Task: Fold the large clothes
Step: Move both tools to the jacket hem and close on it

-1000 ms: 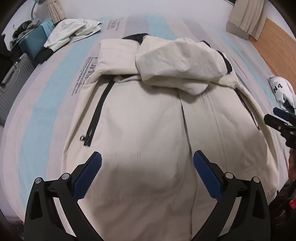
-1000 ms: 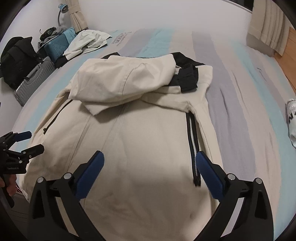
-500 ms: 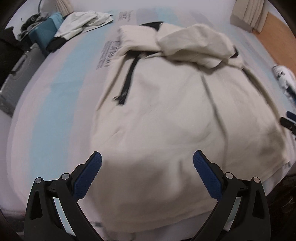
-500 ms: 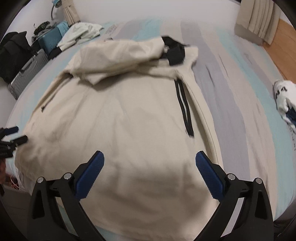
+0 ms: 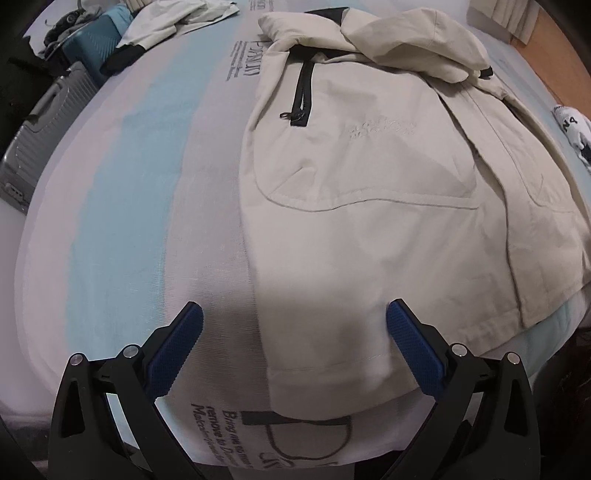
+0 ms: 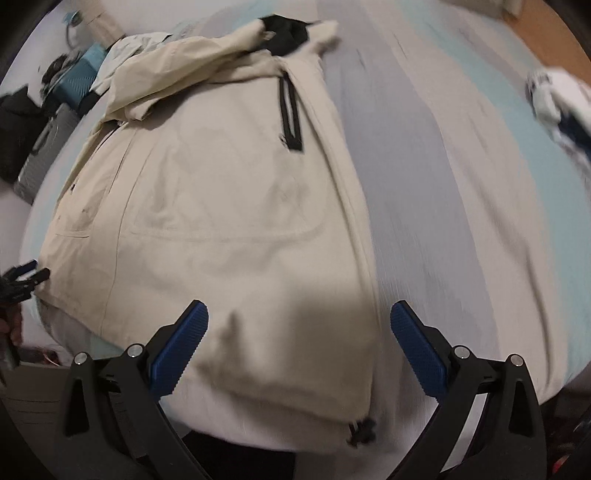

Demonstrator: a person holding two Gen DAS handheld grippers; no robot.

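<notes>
Cream jacket (image 5: 388, 177): matte woven cloth, black zip pockets, hood flopped over the collar, spread flat along the near edge of the striped bed (image 5: 122, 192) (pale blue, grey and white bands) | left tongs (image 5: 294, 345) gaping wide over its hem corner, empty | right tongs (image 6: 299, 347) gaping wide over the opposite hem corner, empty

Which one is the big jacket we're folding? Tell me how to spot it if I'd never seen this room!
Find the bed with its pale blue and grey stripes. Spread flat across most of it is the jacket, with its hood flopped over at the far end. It is the big cream one with black zippers, unlike the small white garment crumpled at the bed's far corner.
</notes>
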